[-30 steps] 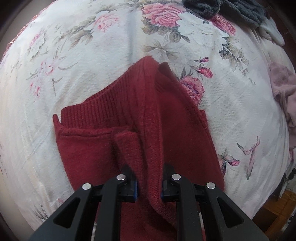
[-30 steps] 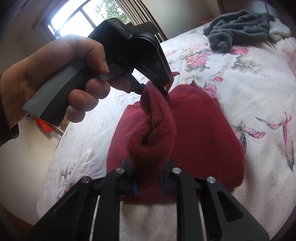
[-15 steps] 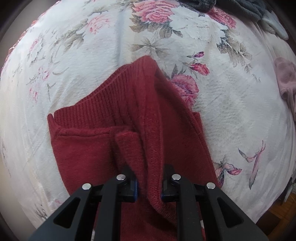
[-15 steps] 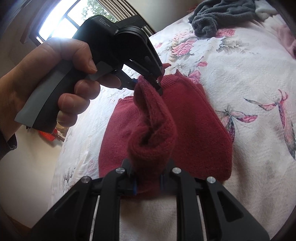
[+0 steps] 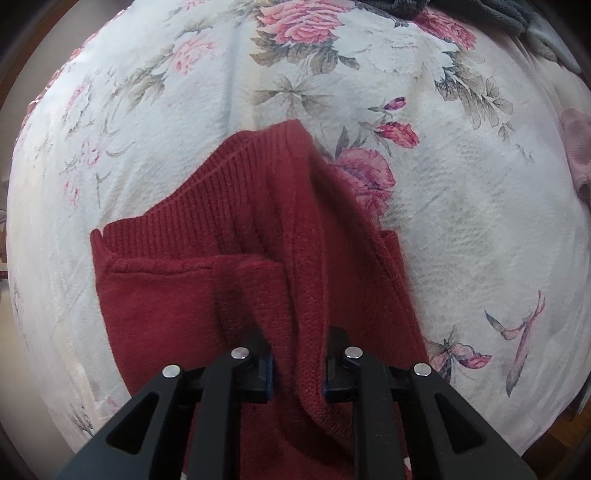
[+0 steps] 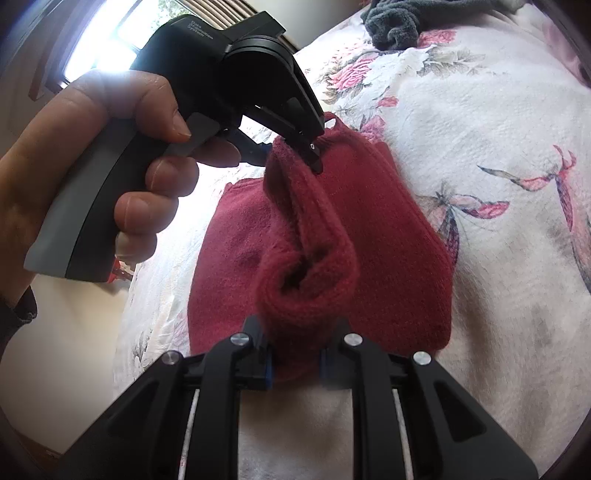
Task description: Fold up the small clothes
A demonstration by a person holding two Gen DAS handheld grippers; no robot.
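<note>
a: looking at the red knit sweater [image 5: 177,306] first — where does it sit against the fingers?

b: a raised fold of it runs straight between the left gripper [image 5: 297,365] fingers, which are clamped on that fold. the rest of the sweater lies flat on the floral bedspread [image 5: 461,221], spread out ahead of the gripper, ribbed hem farthest away.

a: and the other side?

b: the right gripper [image 6: 295,363] is clamped on a rolled bunch of the same sweater [image 6: 388,240], knit bulging up just above its fingertips. from that bunch a ridge of cloth rises to the far edge of the sweater, where the left gripper [image 6: 312,153], held in a hand [image 6: 110,162], pinches it.

a: so the ridge is lifted?

b: yes, held up off the flat part by both grips, one at each end.

a: anything else near the sweater?

b: a grey garment [image 6: 395,22] lies well beyond it on the bedspread, and a pale pink garment [image 5: 576,147] off to its right edge.
</note>
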